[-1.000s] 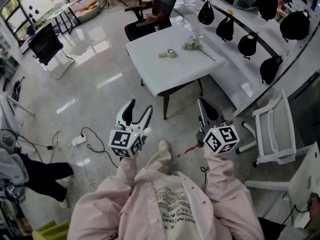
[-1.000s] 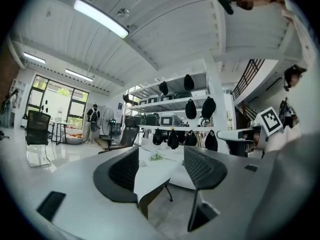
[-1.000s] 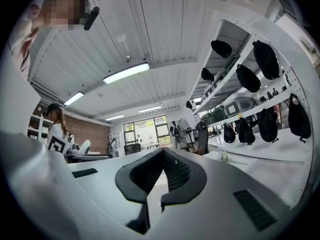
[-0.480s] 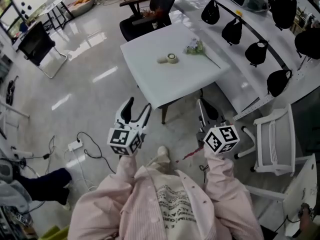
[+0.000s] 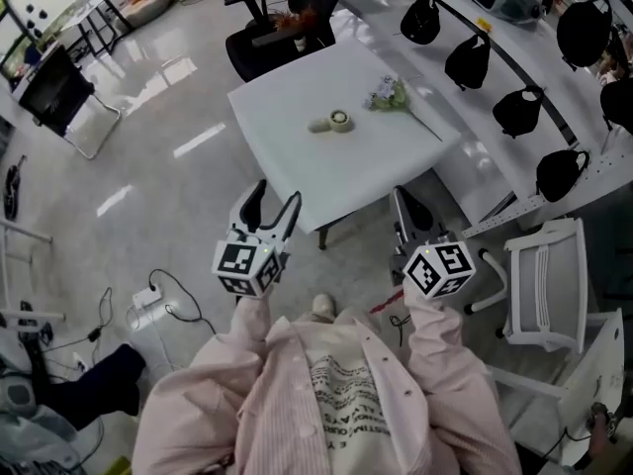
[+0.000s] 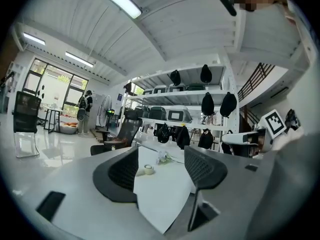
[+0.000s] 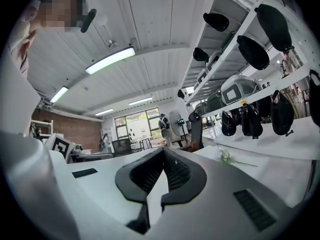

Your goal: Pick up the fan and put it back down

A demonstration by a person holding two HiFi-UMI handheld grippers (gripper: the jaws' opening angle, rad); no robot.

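Note:
A standing fan [image 7: 175,119] with a round head shows far back in the right gripper view, near the windows; I do not see it in the head view. My left gripper [image 5: 274,204] is held in the air with its jaws apart and nothing between them, pointing at the near edge of the white table [image 5: 297,166]. In the left gripper view the left gripper [image 6: 161,159] frames that table top. My right gripper [image 5: 406,208] hangs by the table's near right corner, jaws together and empty, as the right gripper [image 7: 162,153] also shows in its own view.
On the table lie a tape roll [image 5: 340,120] and a flower sprig [image 5: 388,94]. A black office chair [image 5: 282,33] stands behind it. Black bags [image 5: 465,59] hang along the shelving at the right. A white chair [image 5: 546,283] stands at the right, a power strip with cables [image 5: 148,305] lies on the floor at the left.
The table has come closer and lower in the head view; both grippers now stand at its near edge. Neither gripper's jaws have changed.

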